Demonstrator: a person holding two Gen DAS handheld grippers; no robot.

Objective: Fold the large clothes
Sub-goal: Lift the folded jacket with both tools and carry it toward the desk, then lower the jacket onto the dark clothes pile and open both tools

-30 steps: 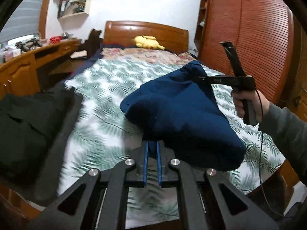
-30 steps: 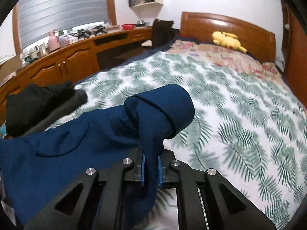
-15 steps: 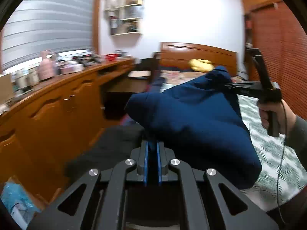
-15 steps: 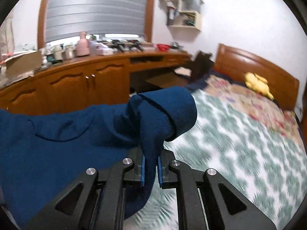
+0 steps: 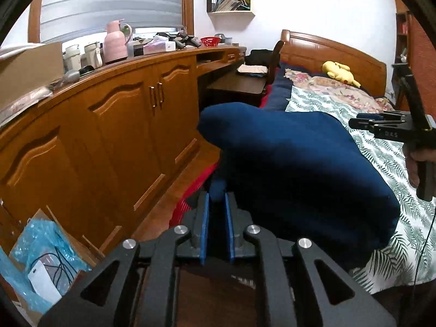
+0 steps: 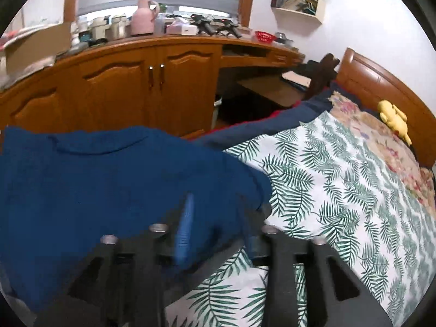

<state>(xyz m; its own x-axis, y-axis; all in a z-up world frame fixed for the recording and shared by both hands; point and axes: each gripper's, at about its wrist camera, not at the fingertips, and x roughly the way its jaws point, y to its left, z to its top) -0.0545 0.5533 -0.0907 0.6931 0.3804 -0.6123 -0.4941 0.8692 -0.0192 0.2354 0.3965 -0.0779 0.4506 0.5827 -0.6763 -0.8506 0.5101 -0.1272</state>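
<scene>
The folded dark blue garment [image 5: 299, 169] hangs over the left edge of the bed [image 5: 395, 150], beside the wooden cabinets. My left gripper [image 5: 217, 194] has a small bunch of its cloth between the pads; its jaws are starting to open. In the left wrist view a hand [image 5: 421, 160] holds my right gripper [image 5: 362, 120] at the garment's far end, its tips just clear of the cloth. In the right wrist view my right gripper [image 6: 218, 207] is blurred, its jaws opening wide, and the garment [image 6: 109, 179] lies loosely across them.
Wooden cabinets [image 5: 122, 125] with a cluttered top run along the left. A red item [image 5: 190, 196] lies on the floor between cabinets and bed. A cardboard box with blue plastic [image 5: 41, 239] sits lower left. A yellow plush toy [image 5: 339, 72] rests by the headboard.
Both grippers swung the garment from over the bed's middle toward its left edge by the cabinets. The right jaws spread apart and let go of the cloth. The left jaws parted slightly.
</scene>
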